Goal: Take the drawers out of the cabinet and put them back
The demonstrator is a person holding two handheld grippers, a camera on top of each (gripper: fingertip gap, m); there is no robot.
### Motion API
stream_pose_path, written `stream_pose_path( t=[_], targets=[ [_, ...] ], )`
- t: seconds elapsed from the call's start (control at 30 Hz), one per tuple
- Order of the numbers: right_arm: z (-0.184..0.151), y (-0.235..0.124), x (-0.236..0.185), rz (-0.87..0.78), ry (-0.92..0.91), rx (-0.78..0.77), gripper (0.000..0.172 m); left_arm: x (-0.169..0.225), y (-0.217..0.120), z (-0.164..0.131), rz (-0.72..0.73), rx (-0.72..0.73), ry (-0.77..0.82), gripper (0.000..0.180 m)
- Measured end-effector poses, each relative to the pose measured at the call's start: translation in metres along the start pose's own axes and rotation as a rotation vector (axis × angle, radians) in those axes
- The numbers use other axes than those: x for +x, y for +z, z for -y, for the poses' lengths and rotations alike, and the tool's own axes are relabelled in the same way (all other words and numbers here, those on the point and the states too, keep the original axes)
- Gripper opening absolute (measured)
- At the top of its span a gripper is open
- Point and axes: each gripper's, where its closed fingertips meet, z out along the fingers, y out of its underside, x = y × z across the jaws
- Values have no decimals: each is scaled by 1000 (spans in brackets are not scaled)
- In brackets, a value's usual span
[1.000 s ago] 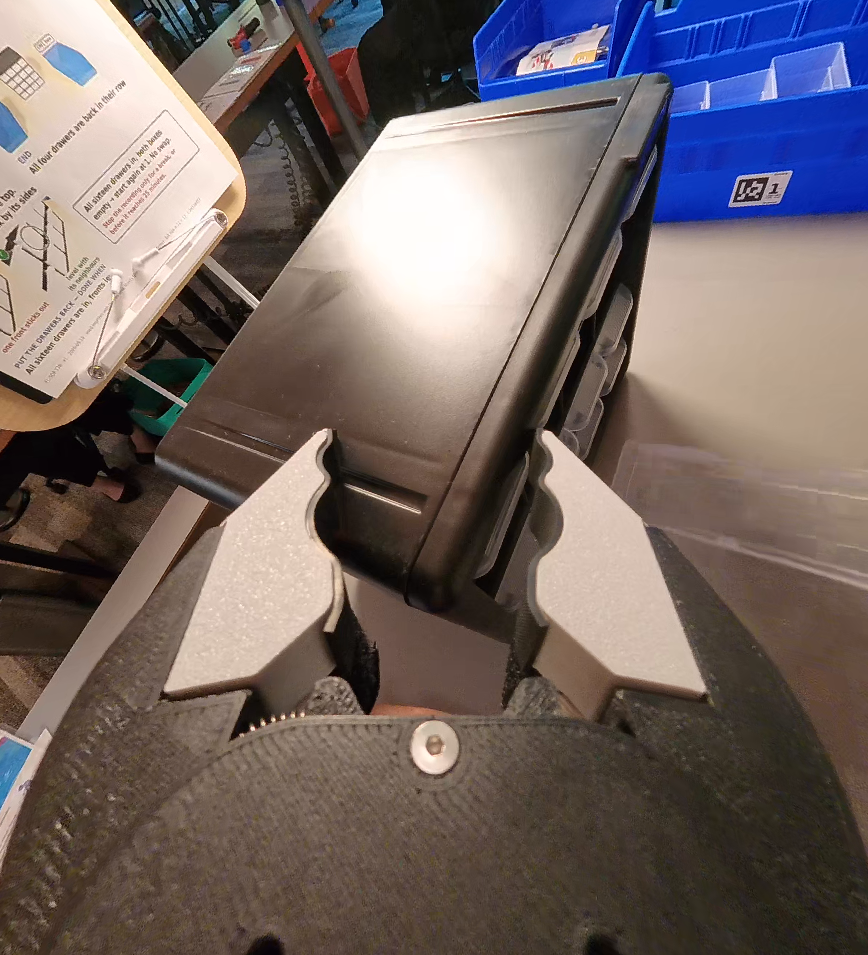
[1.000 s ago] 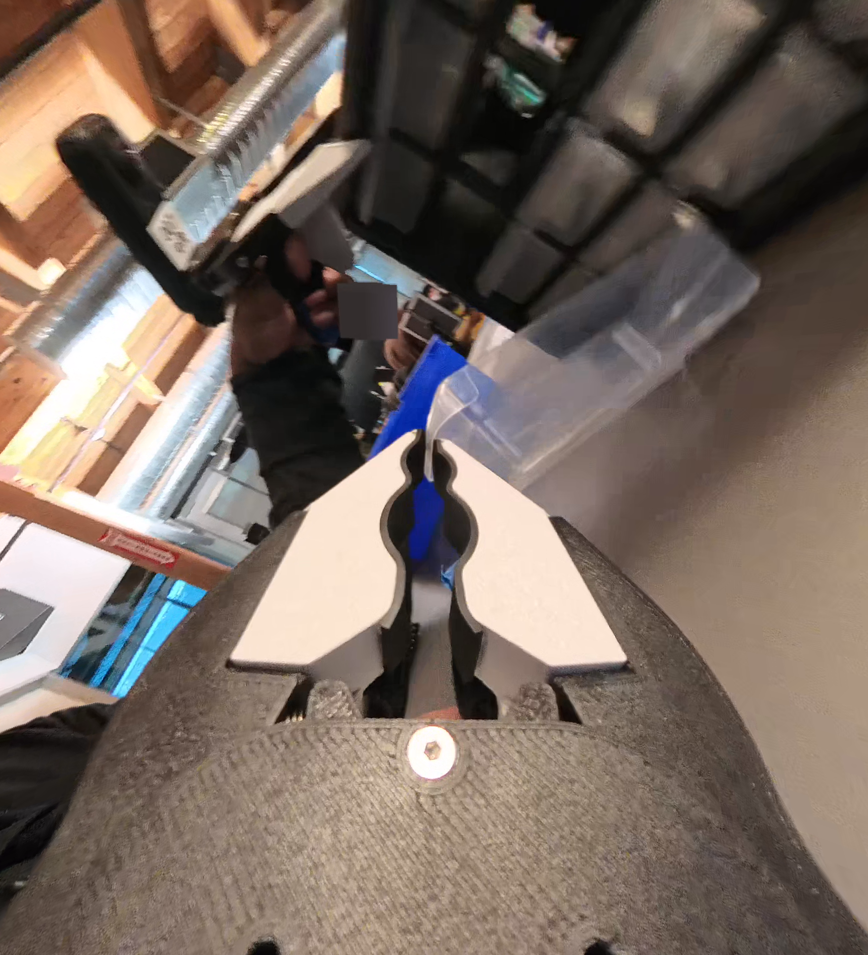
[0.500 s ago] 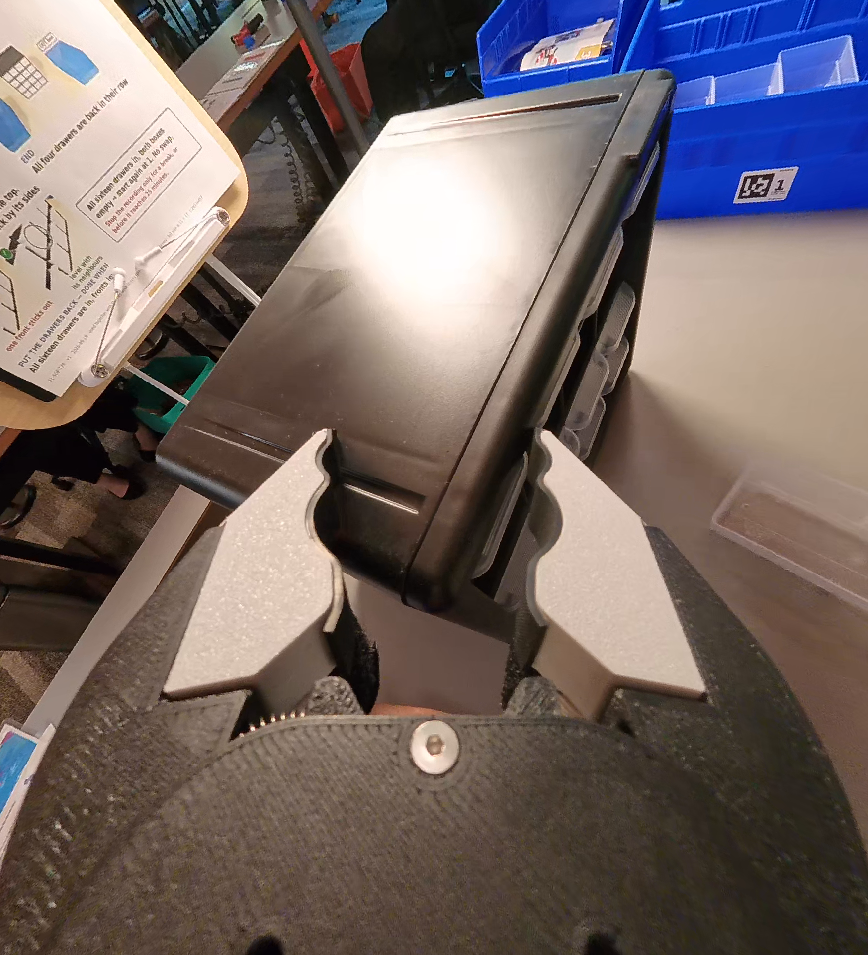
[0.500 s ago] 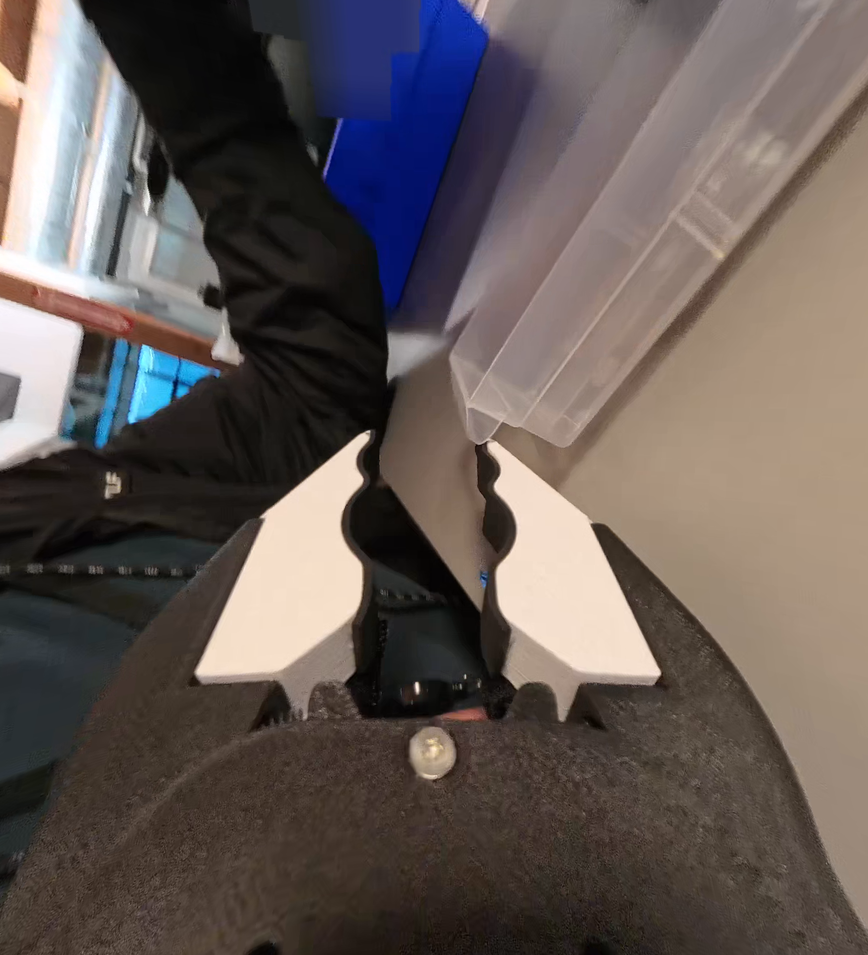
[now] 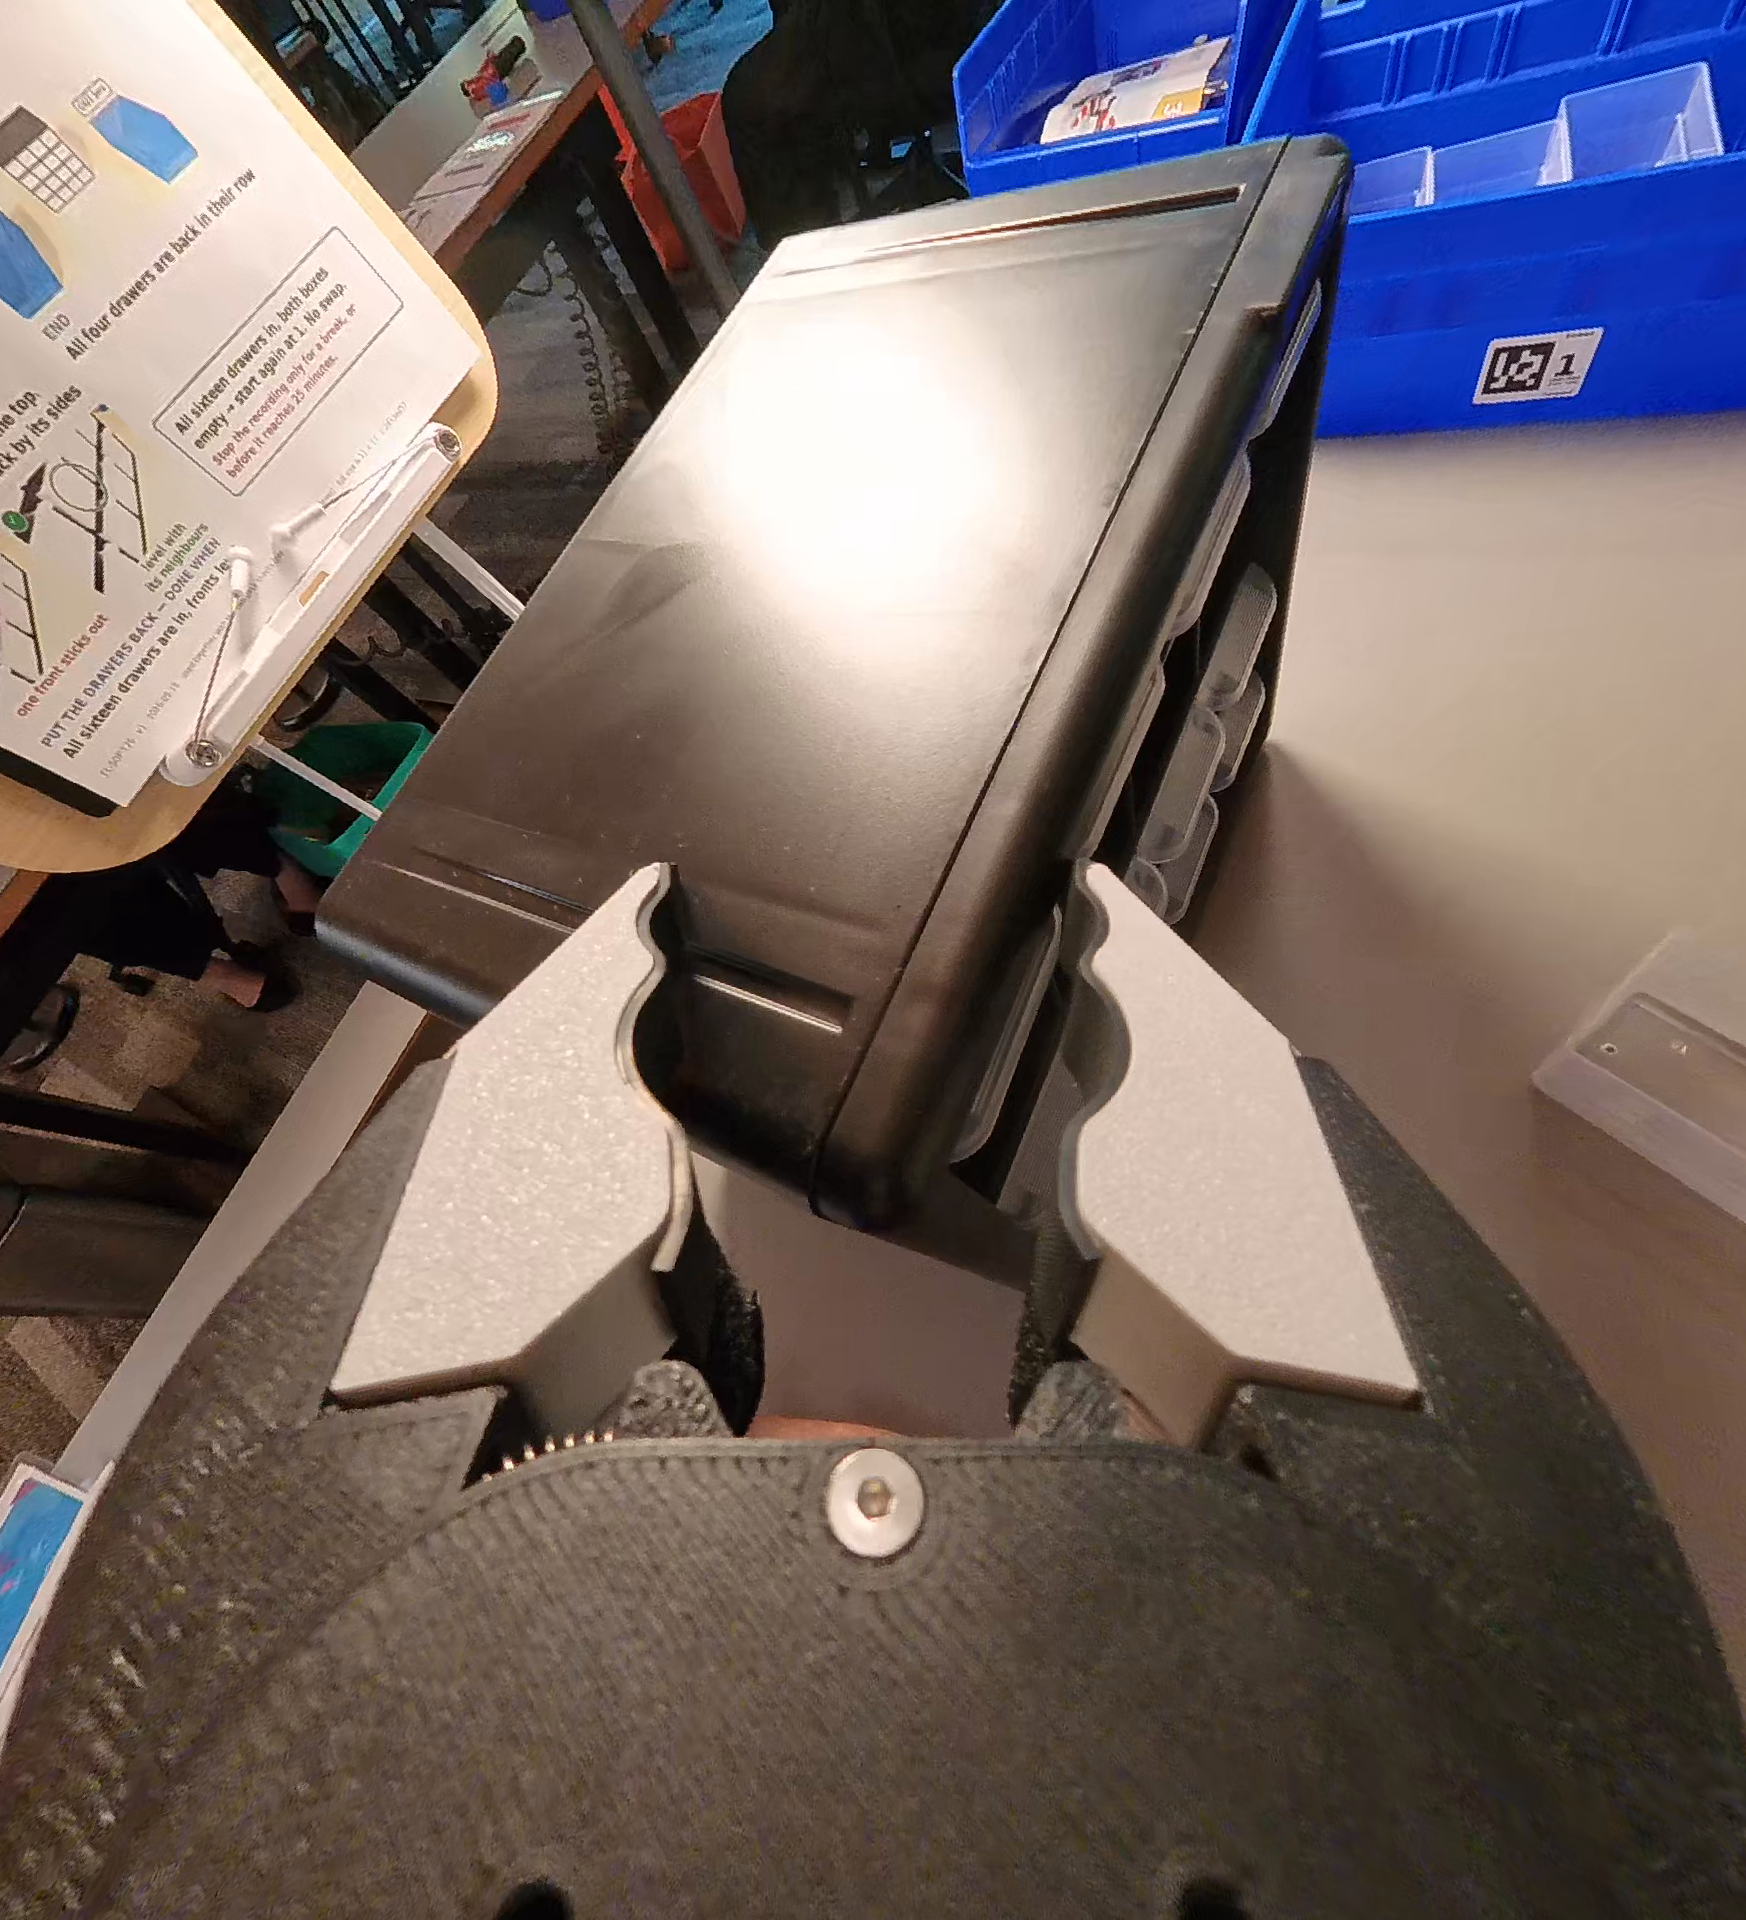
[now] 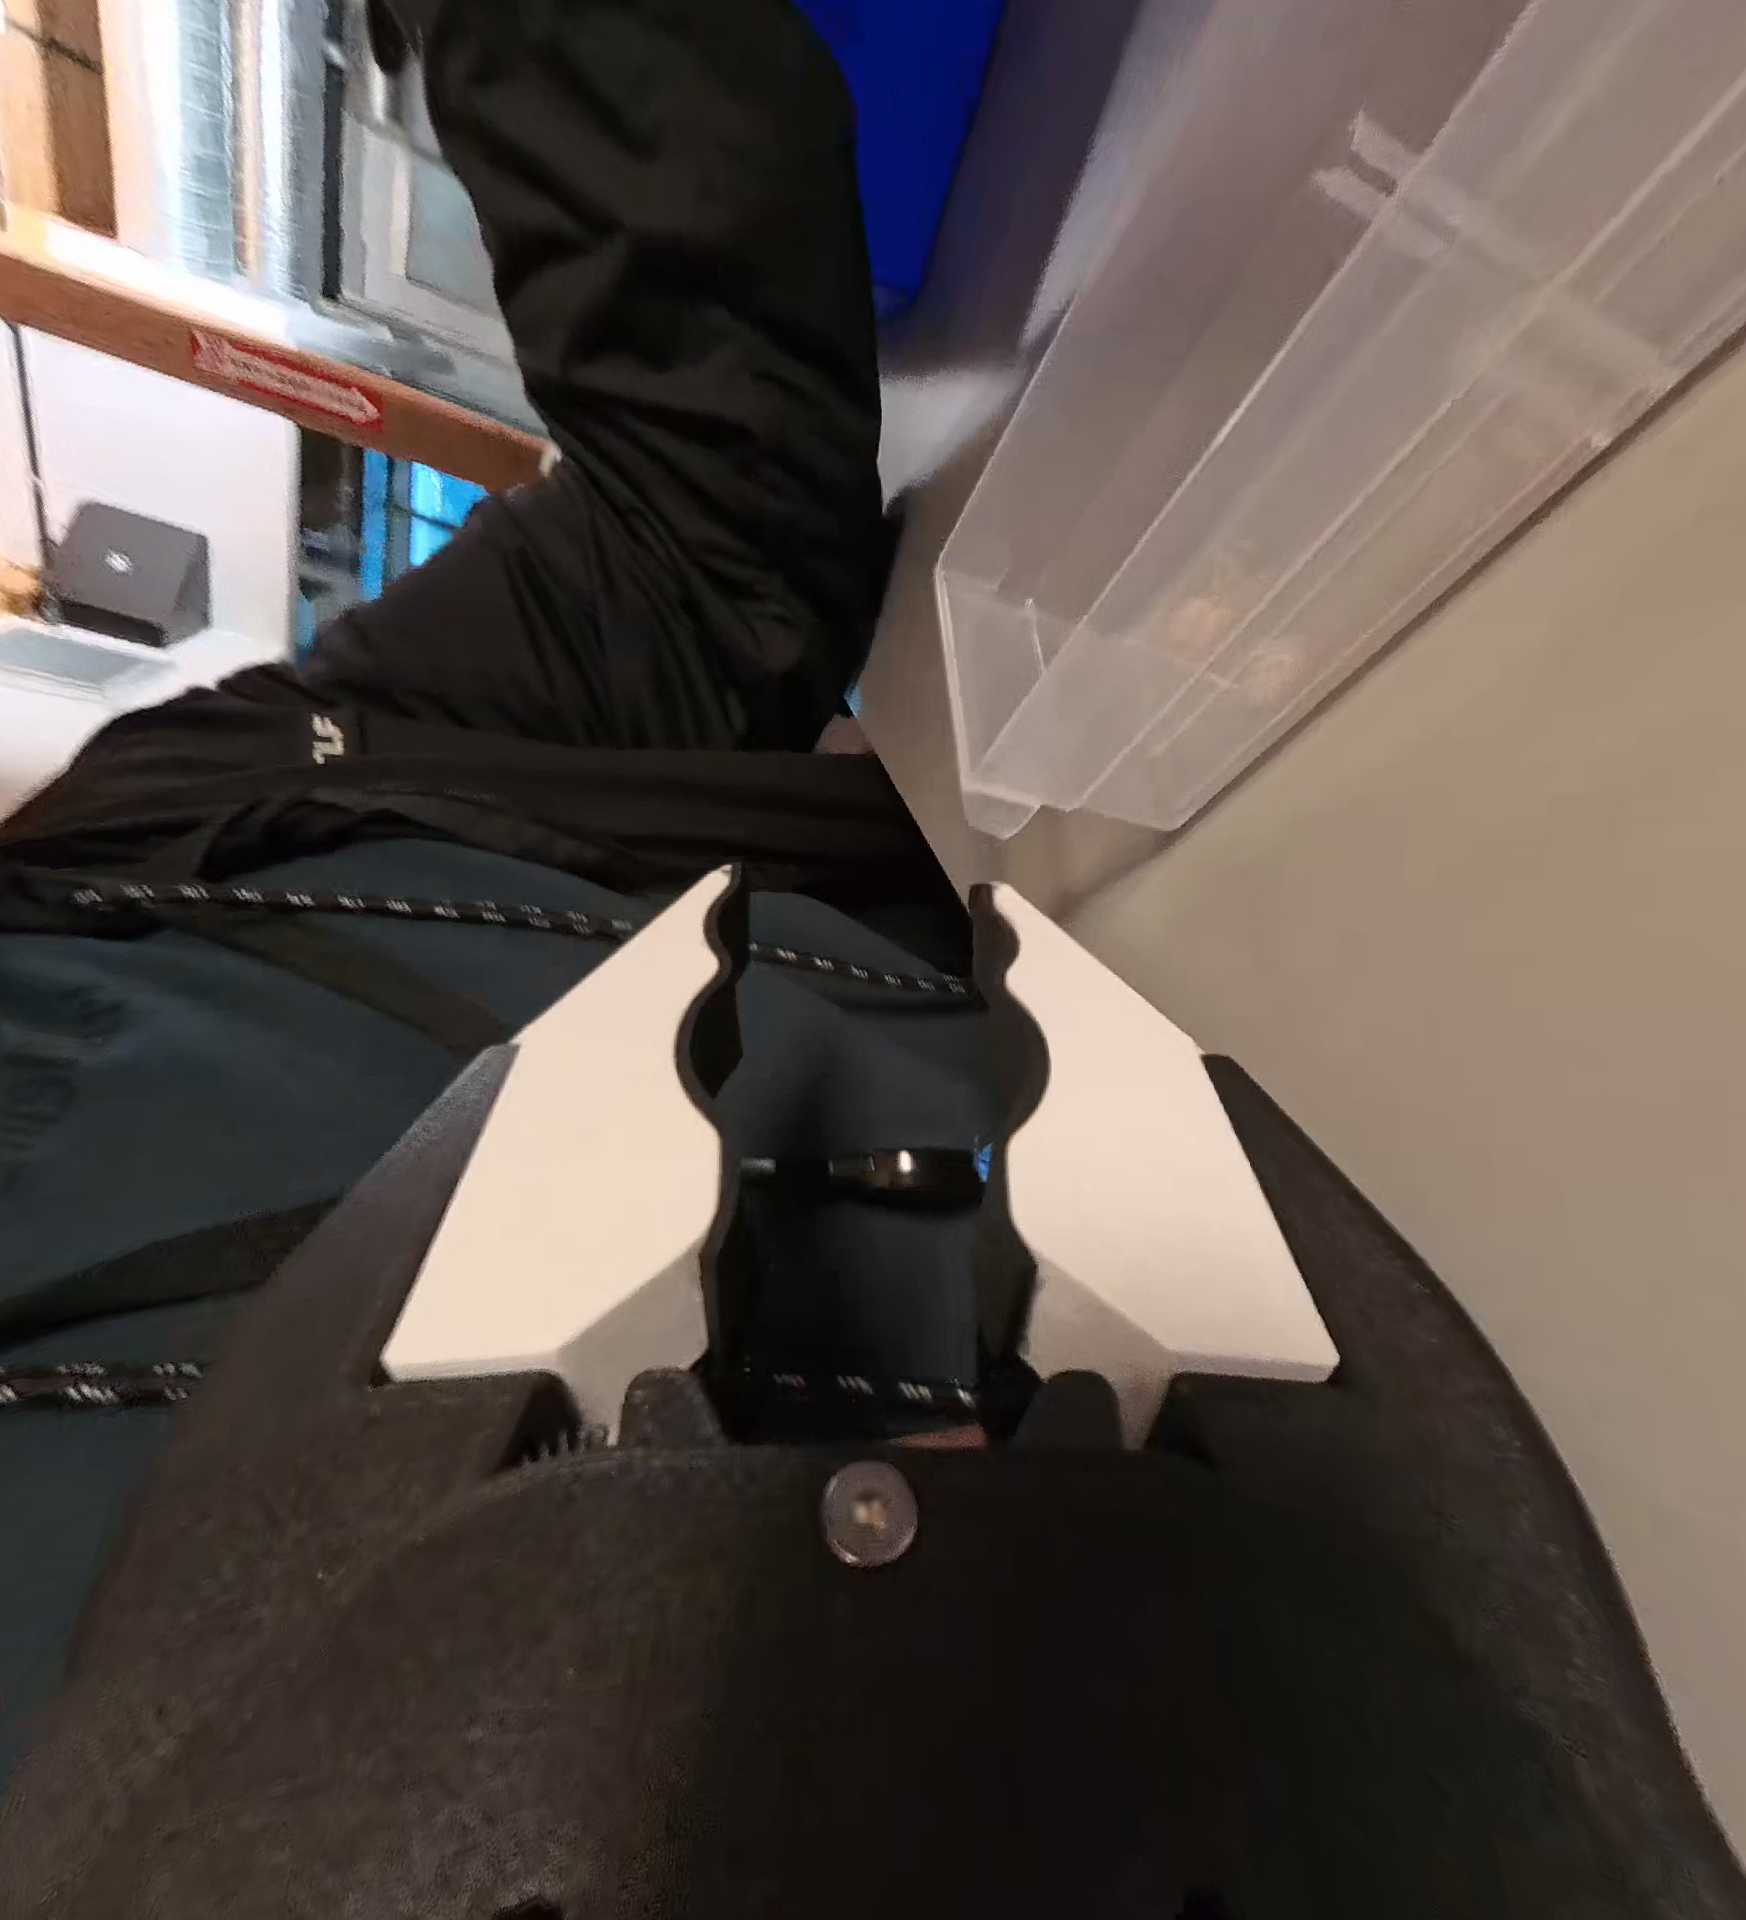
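Off to the left of the left gripper (image 5: pixel 869 1049) stood an instruction sheet (image 5: pixel 121 416) clipped to a wooden board, with diagrams and printed lines on it. It was angled toward the operator, presumably so the steps could be checked mid-run; I won't repeat the wording.

Straight ahead of that gripper sat the black cabinet (image 5: pixel 848 582), its near front corner between the two grey fingers (image 5: pixel 536 1122). The jaws stood wide apart around that corner. Whether both pads actually pressed on it I couldn't tell, so my guess is it was bracing the cabinet rather than clamping it, so the thing wouldn't slide while drawers got worked. Clear drawer fronts (image 5: pixel 1212 727) showed down the cabinet's right-hand face.

Further right and beyond were blue bins (image 5: pixel 1575 260), one with a square coded tag. Low on the right, a clear drawer (image 5: pixel 1700 1101) lay out on the grey table (image 5: pixel 1523 675), well apart from the cabinet.

The right gripper (image 6: pixel 856 925) had its jaws parted with nothing between them, just the person's dark jacket (image 6: pixel 640 416) behind. Up and right of its tips lay a clear drawer (image 6: pixel 1316 468), close but not touched. Looks set down, ready for the next one.
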Motion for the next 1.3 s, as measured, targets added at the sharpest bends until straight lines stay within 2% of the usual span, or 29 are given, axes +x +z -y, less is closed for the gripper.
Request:
stream_pose_path(
  t=[0.13,0.2,0.27,0.4,0.5,0.57,0.7,0.8,0.87,0.93,1.1,1.2,1.3],
  targets=[
    [-10,-11,-8,-13,-107,-77,47,0,0,0,0,0,0,76],
    [-7,-23,-12,-40,-223,-106,47,0,0,0,1,-1,1,76],
    [11,-40,-8,-148,-436,-114,46,0,0,0,1,-1,0,76],
    [61,-66,2,-390,-989,-182,44,1,0,0,2,-3,1,74],
    [83,-63,18,-467,-1291,-328,48,1,0,0,2,0,0,74],
    [88,-54,27,-458,-1416,-428,55,1,0,0,1,1,0,76],
    [88,-43,42,-431,-1529,-645,69,1,0,0,-2,4,1,74],
    [83,-42,52,-425,-1545,-797,70,0,0,0,-6,8,1,73],
    [82,-42,63,-454,-1553,-877,64,0,0,0,-8,9,0,76],
    [81,-47,71,-485,-1548,-938,41,1,0,0,-9,10,-1,76],
    [83,-65,70,-543,-1545,-911,6,1,0,1,-8,9,0,76],
    [85,-86,65,-606,-1521,-850,4,1,0,0,-7,7,0,76],
    [93,-123,58,-701,-1524,-781,4,1,0,0,-5,5,1,76]
  ],
)
